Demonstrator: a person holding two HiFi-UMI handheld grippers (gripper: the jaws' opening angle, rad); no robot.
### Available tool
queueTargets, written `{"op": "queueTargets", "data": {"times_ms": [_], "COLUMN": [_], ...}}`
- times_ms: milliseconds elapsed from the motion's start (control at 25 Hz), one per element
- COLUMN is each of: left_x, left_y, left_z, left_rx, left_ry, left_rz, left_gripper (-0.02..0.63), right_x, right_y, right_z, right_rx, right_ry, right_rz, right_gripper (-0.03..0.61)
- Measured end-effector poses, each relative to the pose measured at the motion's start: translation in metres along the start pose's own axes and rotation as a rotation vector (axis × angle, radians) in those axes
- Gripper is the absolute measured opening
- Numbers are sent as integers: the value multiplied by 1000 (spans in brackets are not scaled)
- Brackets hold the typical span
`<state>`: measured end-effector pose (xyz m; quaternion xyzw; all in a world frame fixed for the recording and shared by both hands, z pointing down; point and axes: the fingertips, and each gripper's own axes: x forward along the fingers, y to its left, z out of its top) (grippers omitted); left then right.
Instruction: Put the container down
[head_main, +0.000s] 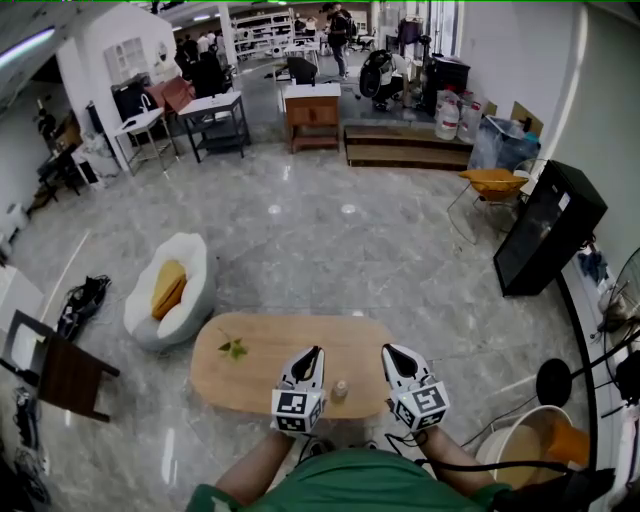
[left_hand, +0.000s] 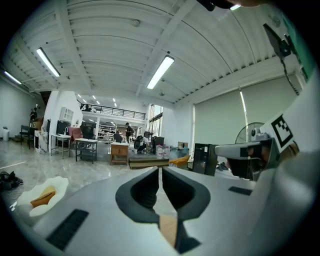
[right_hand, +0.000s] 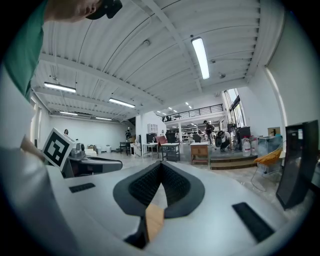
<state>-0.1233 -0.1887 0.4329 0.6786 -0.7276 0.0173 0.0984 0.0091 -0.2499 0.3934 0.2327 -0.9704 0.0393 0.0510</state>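
Note:
A small tan container (head_main: 340, 388) stands upright on the oval wooden table (head_main: 270, 375), near its front edge. It sits between my two grippers, and neither touches it. My left gripper (head_main: 316, 351) hovers just left of it with its jaws shut and nothing between them. To the container's right, my right gripper (head_main: 388, 350) is also shut and empty. In the left gripper view the jaws (left_hand: 160, 170) meet at the tips and face the room. The right gripper view shows its jaws (right_hand: 161, 164) pressed together the same way. Neither gripper view shows the container.
A green sprig (head_main: 234, 348) lies on the table's left part. A white lounge chair with a yellow cushion (head_main: 170, 290) stands beyond the table's left end. A dark side table (head_main: 62, 376) is at far left, a black cabinet (head_main: 545, 240) at right, and a round white tub (head_main: 522, 445) at lower right.

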Motion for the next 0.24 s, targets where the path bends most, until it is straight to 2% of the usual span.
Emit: {"op": "queueTargets", "data": {"times_ms": [240], "left_x": [-9], "left_y": [4], "left_z": [-6], "left_rx": [-12], "left_ry": [32], "left_rz": [4], "left_gripper": [37], "right_x": [0], "right_y": [9], "right_z": [-4], "right_rx": [7], "right_ry": [31], "right_rz": [9], "right_gripper": [14]}}
